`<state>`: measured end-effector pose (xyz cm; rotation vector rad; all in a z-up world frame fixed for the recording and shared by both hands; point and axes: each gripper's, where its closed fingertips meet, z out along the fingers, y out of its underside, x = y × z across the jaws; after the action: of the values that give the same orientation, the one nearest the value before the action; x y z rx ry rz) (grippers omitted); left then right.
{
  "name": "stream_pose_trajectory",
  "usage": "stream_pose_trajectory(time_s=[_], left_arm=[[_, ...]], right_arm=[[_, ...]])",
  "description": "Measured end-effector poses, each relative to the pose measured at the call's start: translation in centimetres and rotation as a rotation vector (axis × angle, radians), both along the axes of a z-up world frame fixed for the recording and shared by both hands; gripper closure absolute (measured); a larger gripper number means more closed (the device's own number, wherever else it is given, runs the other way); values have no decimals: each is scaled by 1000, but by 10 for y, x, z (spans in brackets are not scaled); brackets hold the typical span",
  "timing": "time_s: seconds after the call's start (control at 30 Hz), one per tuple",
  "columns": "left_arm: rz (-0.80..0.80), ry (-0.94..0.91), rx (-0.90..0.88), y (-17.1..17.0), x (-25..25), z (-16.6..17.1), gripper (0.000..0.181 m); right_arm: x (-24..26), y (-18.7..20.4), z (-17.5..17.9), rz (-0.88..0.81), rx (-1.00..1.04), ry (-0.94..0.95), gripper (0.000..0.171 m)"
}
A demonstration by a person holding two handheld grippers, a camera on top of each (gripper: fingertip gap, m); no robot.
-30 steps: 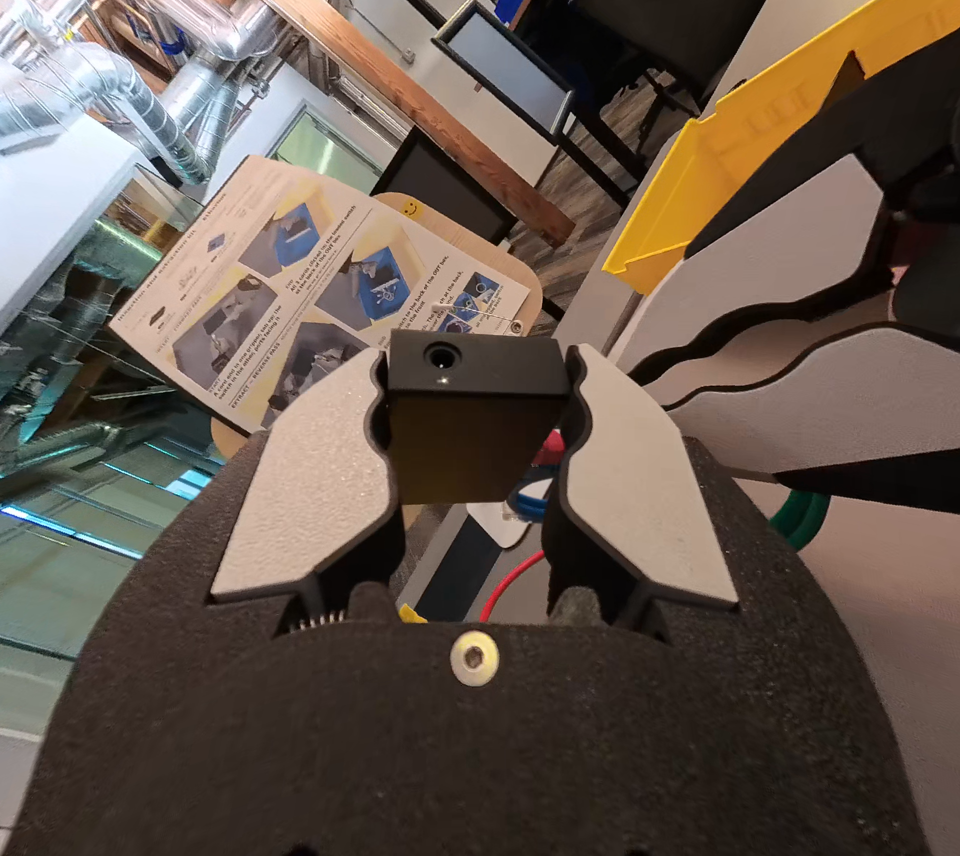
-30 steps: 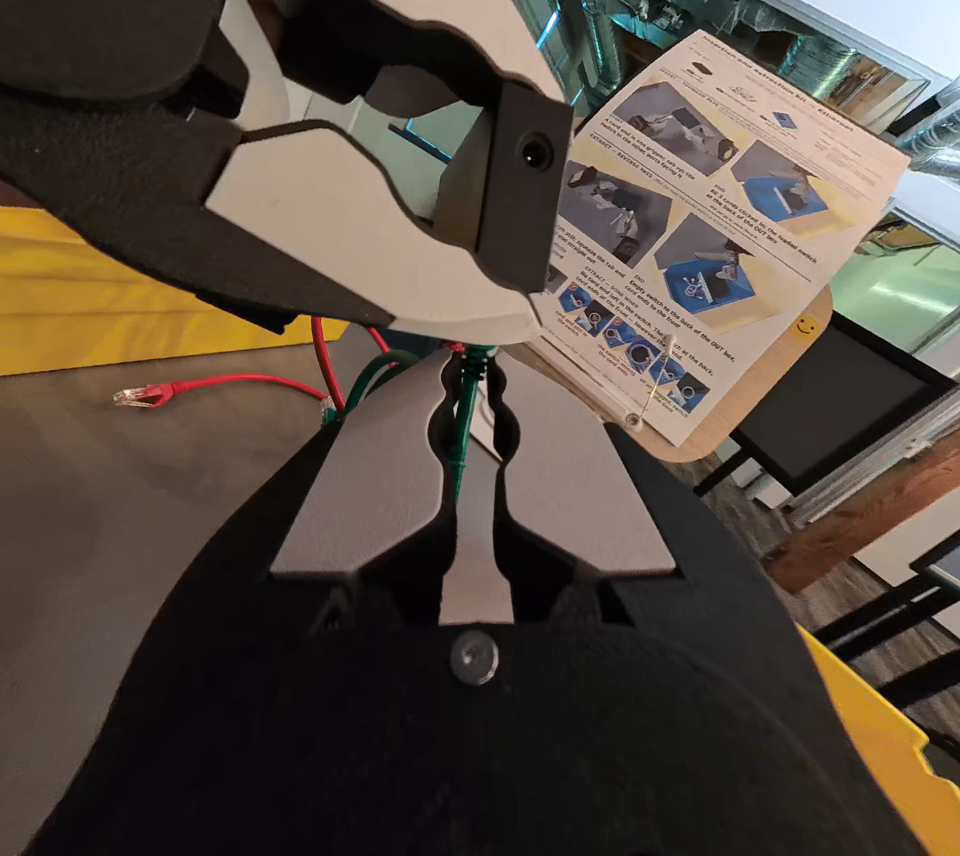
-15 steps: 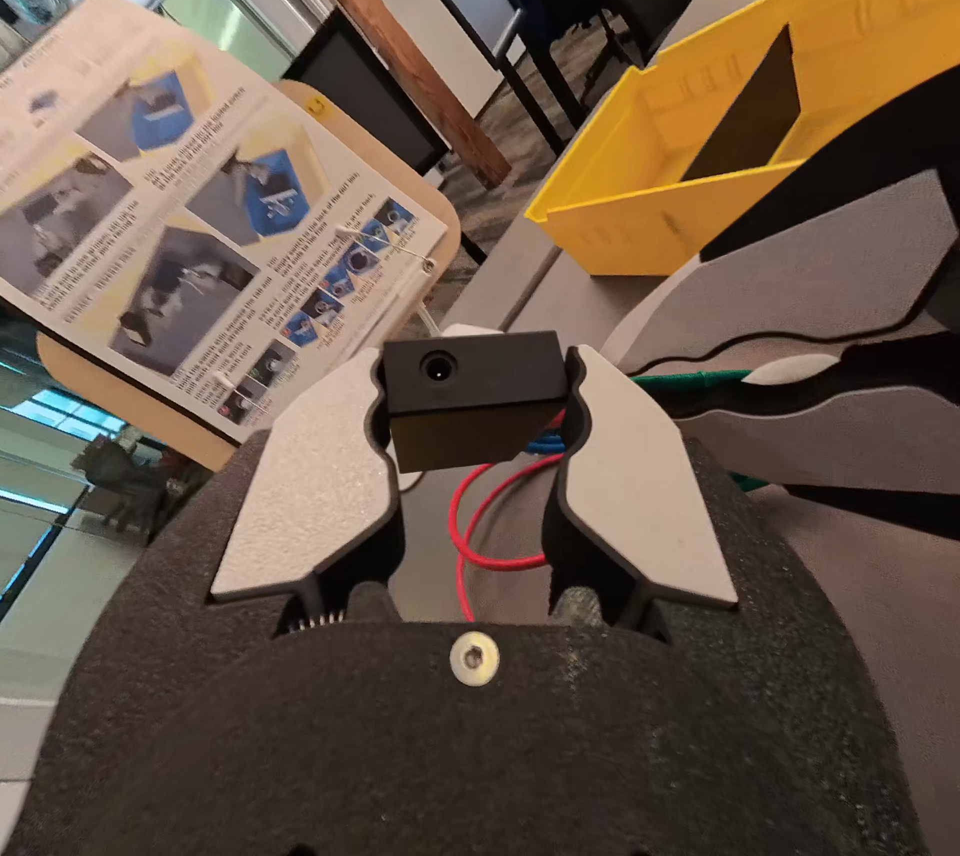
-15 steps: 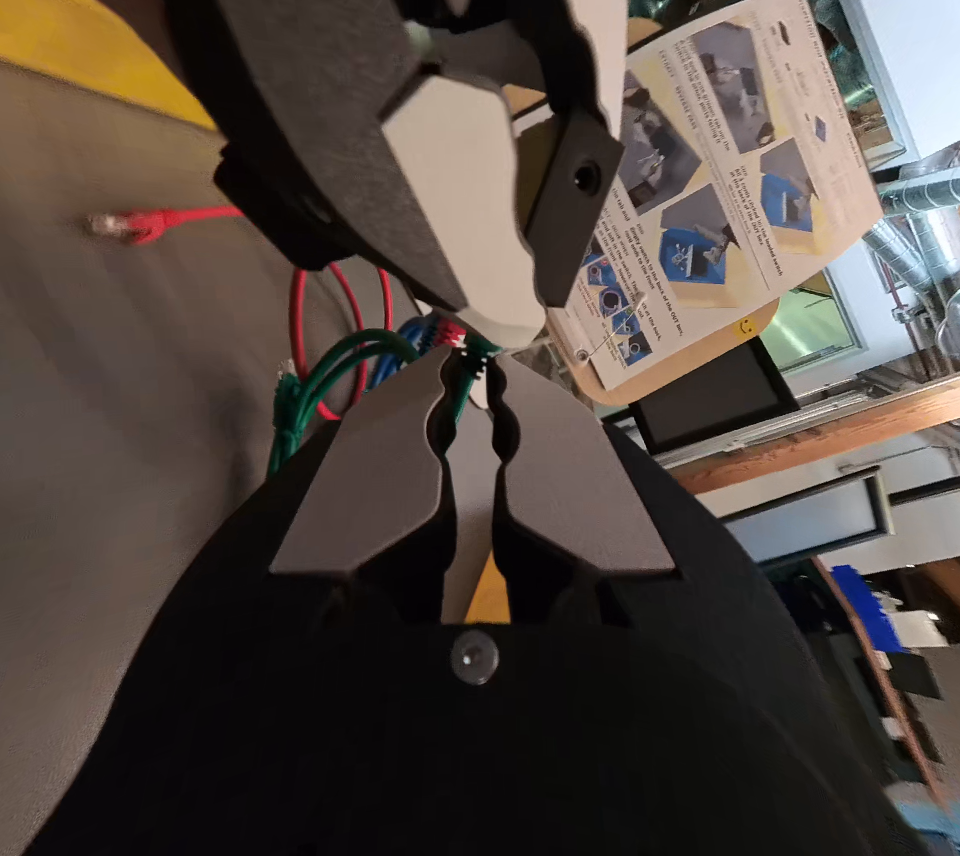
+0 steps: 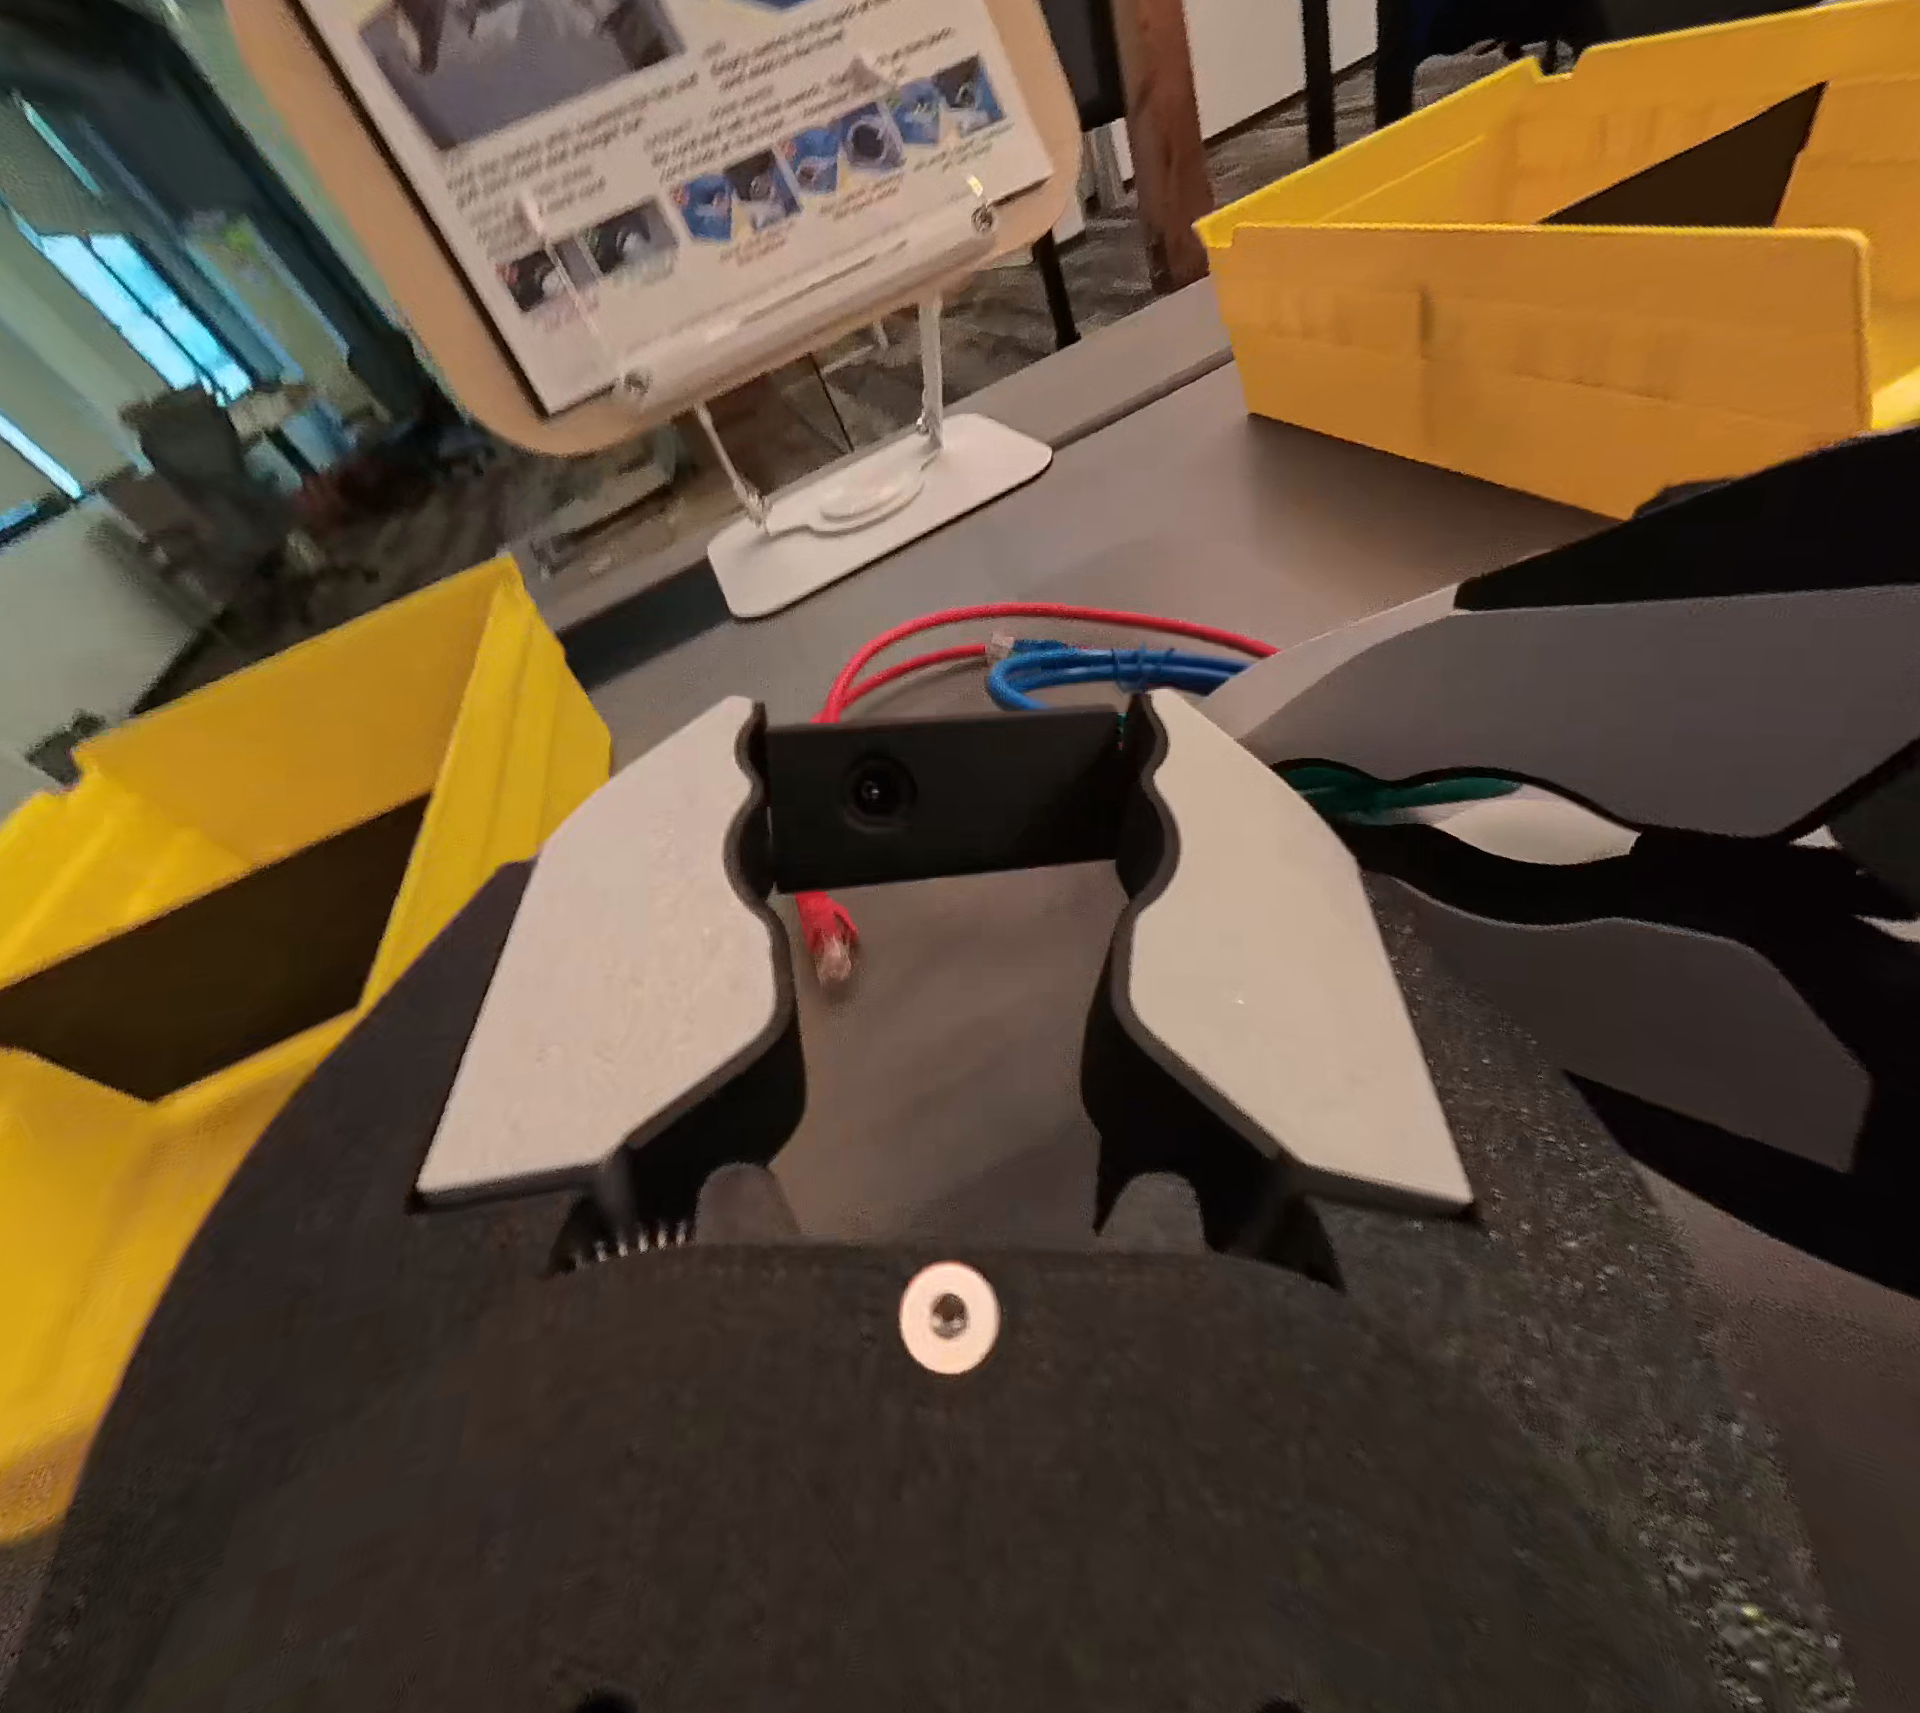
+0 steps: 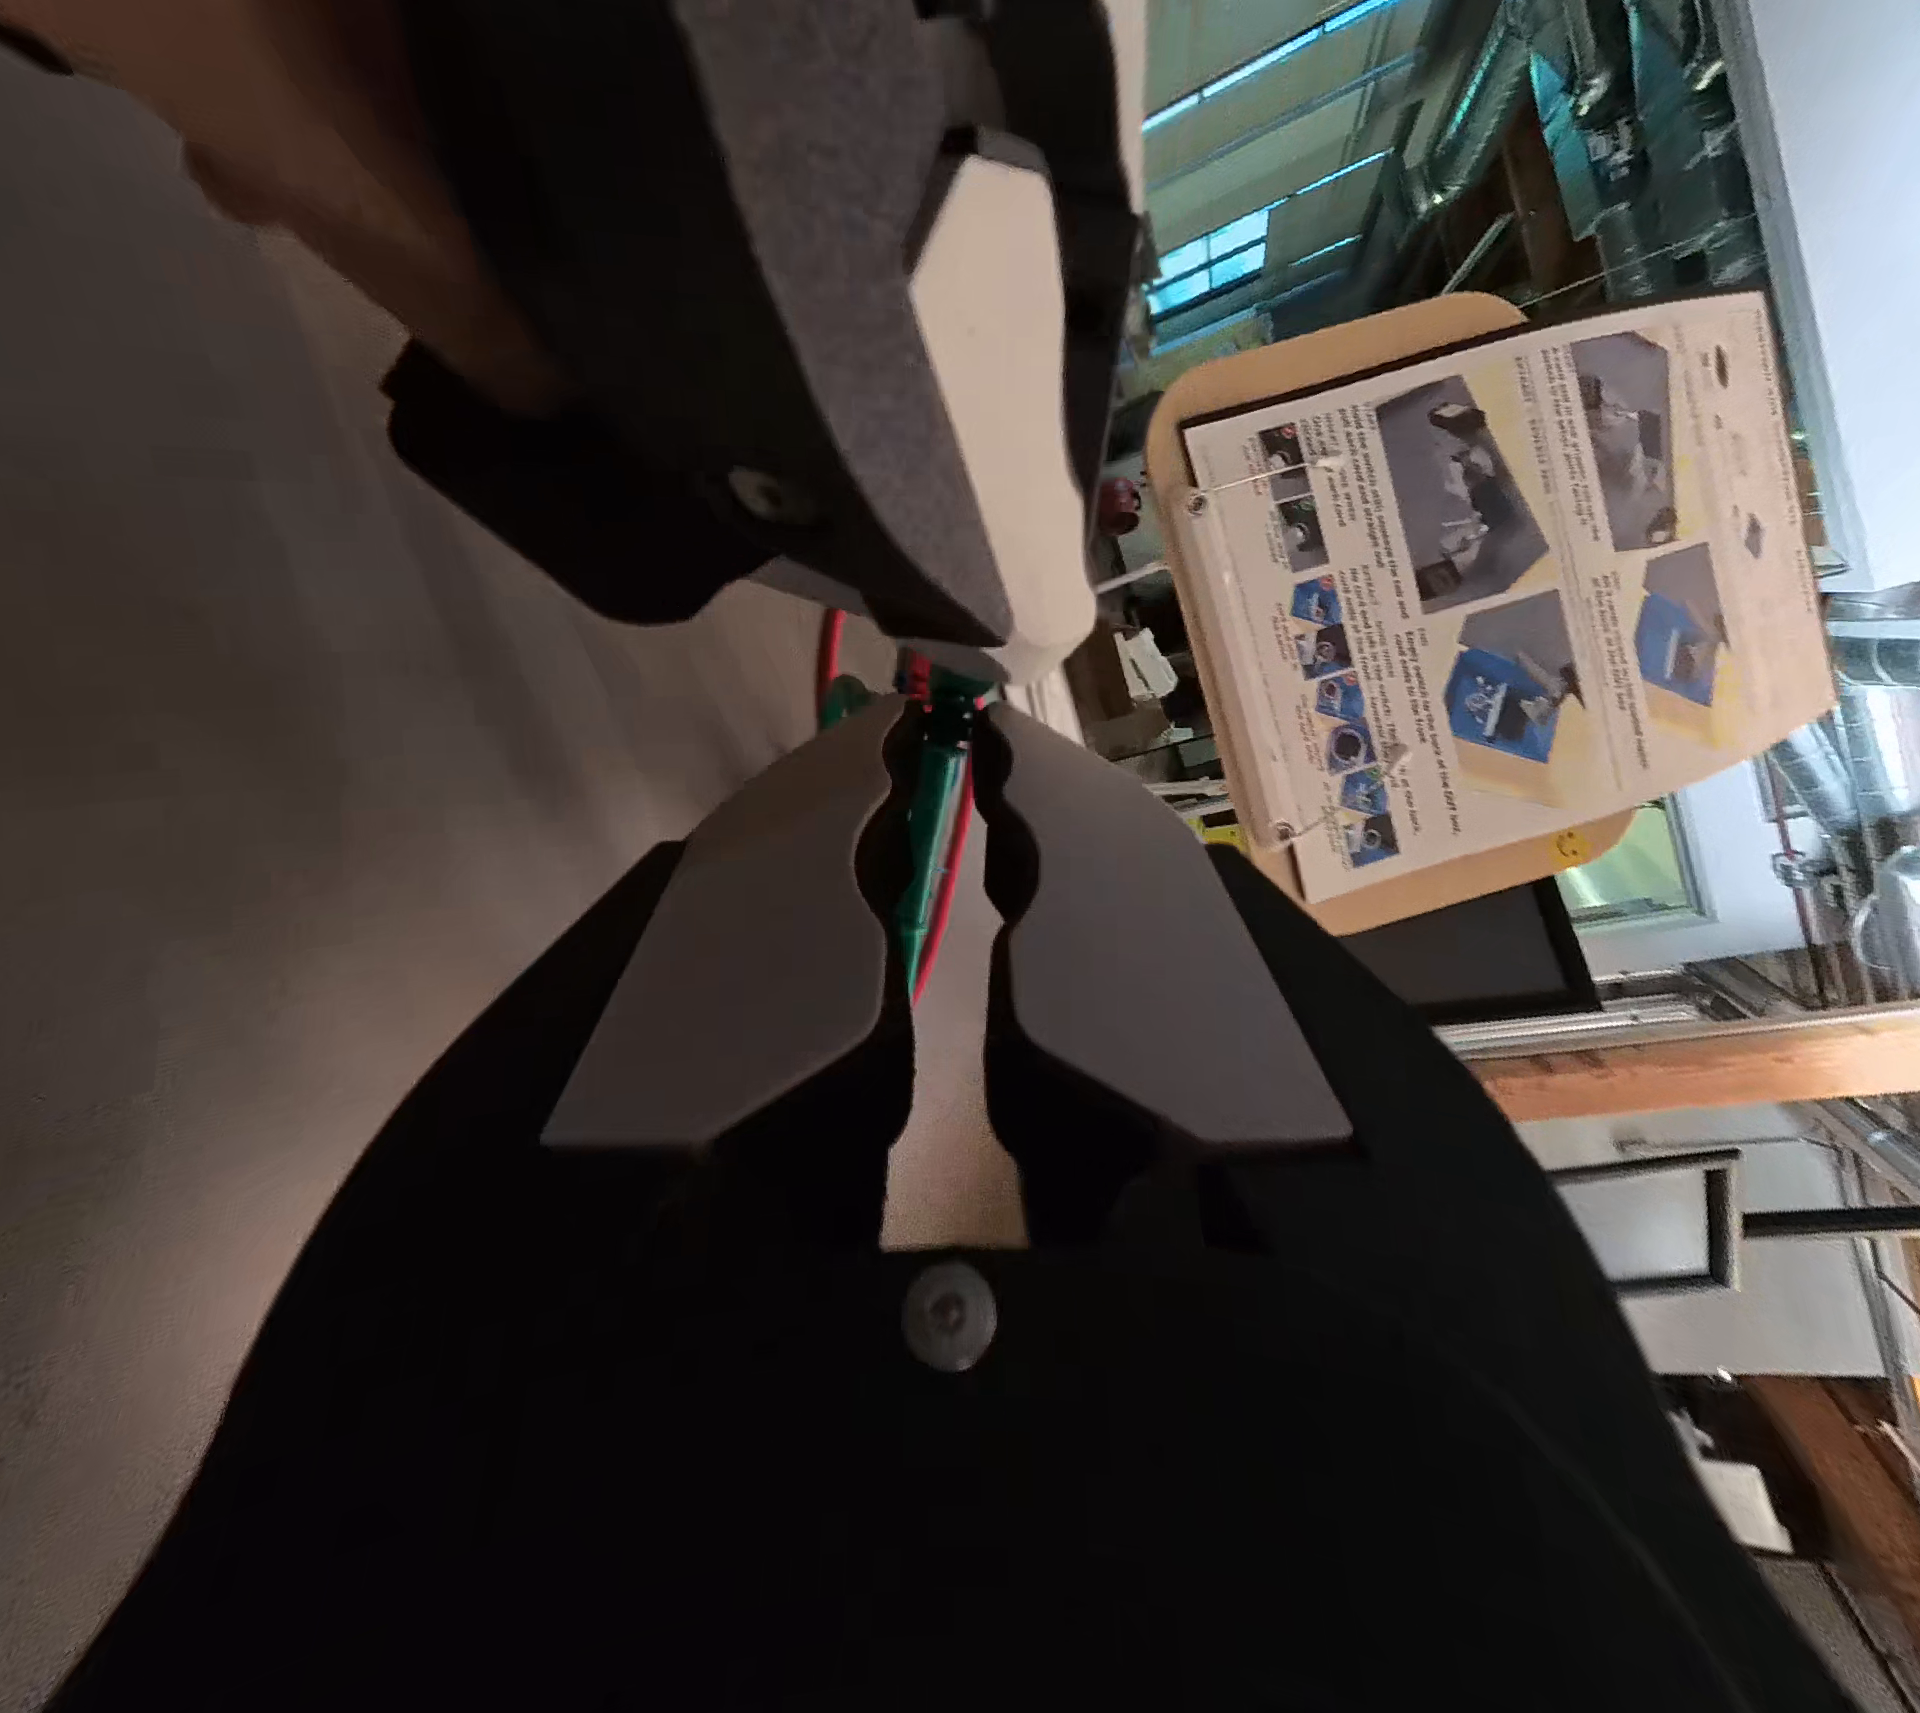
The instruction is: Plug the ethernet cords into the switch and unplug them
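My left gripper (image 5: 940,790) is shut on the small black switch (image 5: 997,801) and holds it above the grey table (image 5: 1143,500). My right gripper (image 6: 940,718) is shut on the green ethernet cord (image 6: 925,842), with a red strand beside it, and its tip sits right under the left gripper (image 6: 1023,650). In the left wrist view the right gripper (image 5: 1278,764) comes in from the right with the green cord (image 5: 1392,796) between its fingers, next to the switch. A red cord's plug (image 5: 831,936) and a blue cord (image 5: 1091,676) lie on the table.
A yellow bin (image 5: 260,832) stands at the left and another yellow bin (image 5: 1538,333) at the back right. An instruction sheet on a stand (image 5: 727,105) stands behind the cords; it also shows in the right wrist view (image 6: 1507,603).
The left gripper has tilted down toward the table with the switch still in it. The right gripper has rolled and stayed close under the left, still holding the green cord.
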<state>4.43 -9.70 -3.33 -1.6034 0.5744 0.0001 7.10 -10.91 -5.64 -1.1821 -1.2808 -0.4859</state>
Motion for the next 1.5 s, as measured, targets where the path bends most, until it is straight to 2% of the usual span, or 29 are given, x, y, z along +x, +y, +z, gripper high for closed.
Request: stream_pose_trajectory(time_s=[0.2,0.33,0.5,0.7,0.87,1.03,1.3,1.4,1.5], left_arm=[[75,-64,-127,-3,-18,-22,110],[61,-133,-223,-2,-20,-38,116],[97,-116,-328,-6,-38,-56,98],[-1,-201,-446,-13,-40,-72,93],[-41,-215,-437,-10,-40,-70,97],[-62,-236,-437,-8,-31,-70,111],[-77,-180,-435,-7,-31,-73,112],[-89,-161,-446,-9,-28,-75,112],[-98,-153,-451,-10,-26,-76,112]], right_arm=[[-11,-3,-16,20,-17,-43,162],[-17,0,-26,23,-30,-79,161],[-21,-1,-32,28,-33,-104,161],[-21,0,-31,38,-43,-90,161],[-23,0,-35,43,-41,-107,161],[-24,0,-35,41,-39,-110,161],[-23,1,-41,59,-72,-91,161],[-21,6,-43,44,-96,-72,153],[-21,7,-49,69,-157,-52,161]])
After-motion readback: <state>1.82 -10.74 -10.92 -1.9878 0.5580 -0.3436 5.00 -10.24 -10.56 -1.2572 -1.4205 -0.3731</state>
